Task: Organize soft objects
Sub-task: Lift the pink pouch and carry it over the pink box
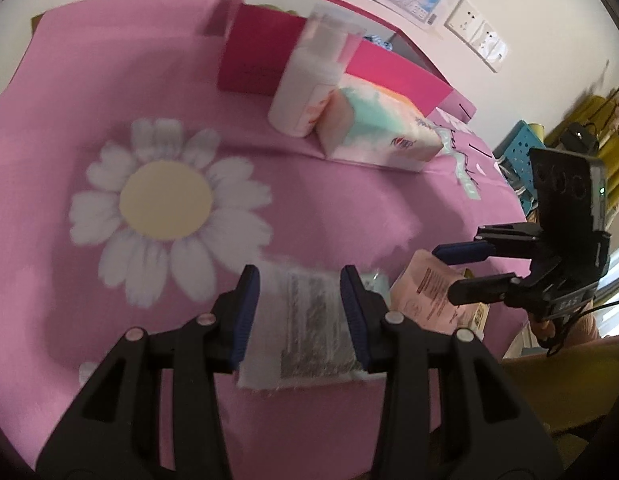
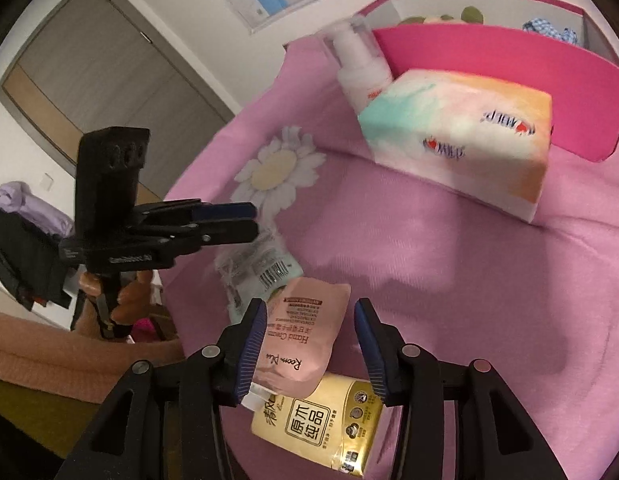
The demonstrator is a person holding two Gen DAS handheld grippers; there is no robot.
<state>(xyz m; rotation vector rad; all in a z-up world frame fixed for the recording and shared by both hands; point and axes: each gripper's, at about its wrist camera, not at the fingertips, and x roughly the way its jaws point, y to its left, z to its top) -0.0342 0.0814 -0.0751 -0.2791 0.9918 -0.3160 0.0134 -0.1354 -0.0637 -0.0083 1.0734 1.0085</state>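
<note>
A clear packet with grey print (image 1: 309, 320) lies on the pink cloth (image 1: 109, 80), and in the right wrist view the packet (image 2: 261, 268) shows a teal edge and a barcode. My left gripper (image 1: 301, 304) hovers over it, open, pads off it; from the side the left gripper (image 2: 251, 222) stands above the packet. A pink hand-cream pouch (image 2: 305, 332) rests on a yellow tissue pack (image 2: 321, 420). My right gripper (image 2: 311, 320) is open around the pouch, with a gap at the right pad. In the left wrist view the right gripper (image 1: 443, 272) sits at the pouch (image 1: 425, 292).
At the back stand a pastel tissue pack (image 1: 377, 128), a white pump bottle (image 1: 305, 84) and an open pink box (image 1: 261, 56) with soft items inside. The cloth carries a daisy print (image 1: 165, 200). A blue crate (image 1: 521, 144) sits beyond the table's right edge.
</note>
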